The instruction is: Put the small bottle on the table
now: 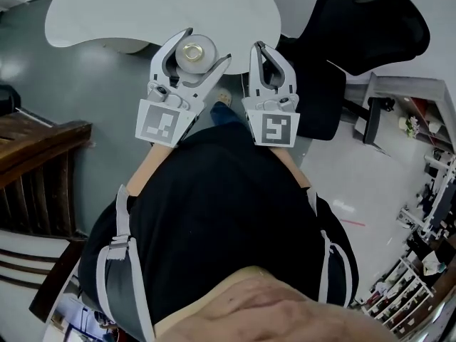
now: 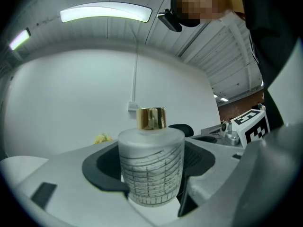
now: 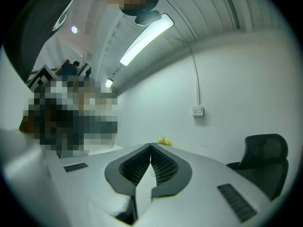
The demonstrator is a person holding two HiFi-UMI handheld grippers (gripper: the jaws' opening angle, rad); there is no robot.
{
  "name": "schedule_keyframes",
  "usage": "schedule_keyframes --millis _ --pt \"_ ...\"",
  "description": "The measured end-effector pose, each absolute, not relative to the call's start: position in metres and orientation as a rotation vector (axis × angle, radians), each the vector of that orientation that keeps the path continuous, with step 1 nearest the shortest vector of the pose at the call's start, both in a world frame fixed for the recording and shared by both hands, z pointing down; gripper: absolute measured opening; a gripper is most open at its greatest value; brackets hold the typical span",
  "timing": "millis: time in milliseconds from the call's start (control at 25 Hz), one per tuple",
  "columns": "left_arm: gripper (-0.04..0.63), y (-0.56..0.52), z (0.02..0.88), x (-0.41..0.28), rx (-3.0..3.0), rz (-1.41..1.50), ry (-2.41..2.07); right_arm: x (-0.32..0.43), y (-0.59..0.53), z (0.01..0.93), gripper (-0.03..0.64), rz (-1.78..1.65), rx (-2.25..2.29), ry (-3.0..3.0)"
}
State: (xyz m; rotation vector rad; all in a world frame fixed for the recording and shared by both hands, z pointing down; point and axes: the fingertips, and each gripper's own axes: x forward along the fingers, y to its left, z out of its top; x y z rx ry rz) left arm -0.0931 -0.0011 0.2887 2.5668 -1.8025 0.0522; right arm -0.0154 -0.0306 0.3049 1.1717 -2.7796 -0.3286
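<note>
A small frosted glass bottle [image 2: 151, 167] with a gold cap [image 2: 151, 118] stands upright between the dark pads of my left gripper [image 2: 150, 186], which is shut on it. In the head view I see the bottle [image 1: 196, 50] from above, held in the air by the left gripper [image 1: 209, 45] just at the near edge of the white round table [image 1: 142, 9]. My right gripper [image 1: 258, 46] hangs beside it on the right, shut and empty; in its own view the ribbed pads of the right gripper [image 3: 151, 146] meet with nothing between them.
A black office chair [image 1: 356, 34] stands right of the table, also seen as the chair [image 3: 265, 150] in the right gripper view. A dark wooden bench [image 1: 35, 155] is at the left. Shelves with goods [image 1: 420, 262] line the lower right. Grey floor [image 1: 85, 84] lies below.
</note>
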Motion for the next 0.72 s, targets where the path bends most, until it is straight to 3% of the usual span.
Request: schedule_keyframes --millis 720 --pt "0.336 -0.124 0.308 -0.096 2.553 0.105 -1.753 -0.026 -0.154 0.319 0.023 -0.288 1.147 -2.794"
